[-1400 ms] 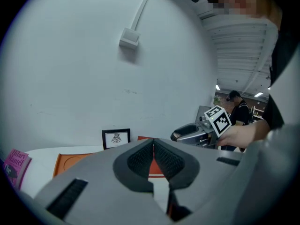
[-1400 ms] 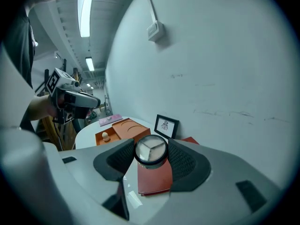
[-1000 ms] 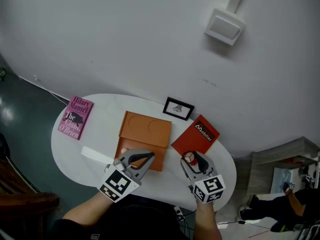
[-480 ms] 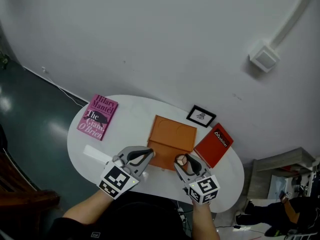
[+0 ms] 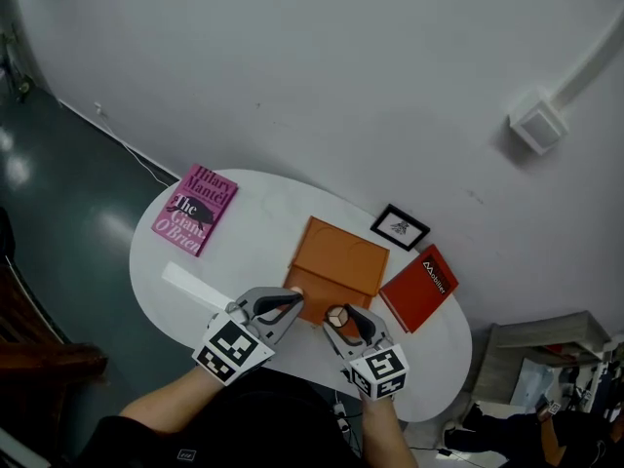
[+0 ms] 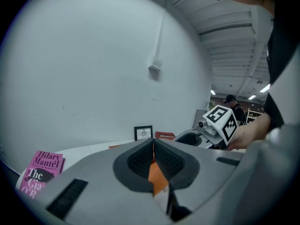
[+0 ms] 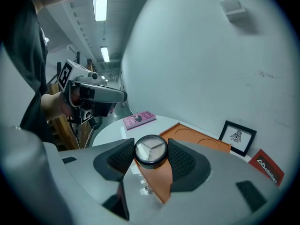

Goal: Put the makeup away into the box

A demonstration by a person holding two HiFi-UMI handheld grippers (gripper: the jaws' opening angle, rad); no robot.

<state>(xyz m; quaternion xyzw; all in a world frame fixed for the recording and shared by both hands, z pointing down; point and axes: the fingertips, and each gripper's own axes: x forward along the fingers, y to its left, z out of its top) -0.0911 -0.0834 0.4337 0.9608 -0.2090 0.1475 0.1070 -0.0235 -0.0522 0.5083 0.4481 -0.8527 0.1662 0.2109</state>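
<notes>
- Surface and room: we see a white oval table (image 5: pixel 258 237) against a pale wall (image 5: pixel 341 66), a dark teal floor (image 5: pixel 58 193) to the left, and a wall fitting (image 5: pixel 538 125) at upper right.
- Pink book (image 5: pixel 195 209): flat at the table's left end, with a white strip (image 5: pixel 198 288) near the front edge.
- Left gripper (image 5: pixel 290 303): jaws pressed together with nothing between them, tips at the near left edge of the orange box (image 5: pixel 339 257).
- Orange box: mid-table, with two round recesses visible.
- Right gripper (image 5: pixel 338 317): jaws pinching a round makeup compact (image 7: pixel 151 150), held over the box's near edge.
- Framed picture (image 5: pixel 400 227): behind the box.
- Red book (image 5: pixel 422 286): just right of the box.
</notes>
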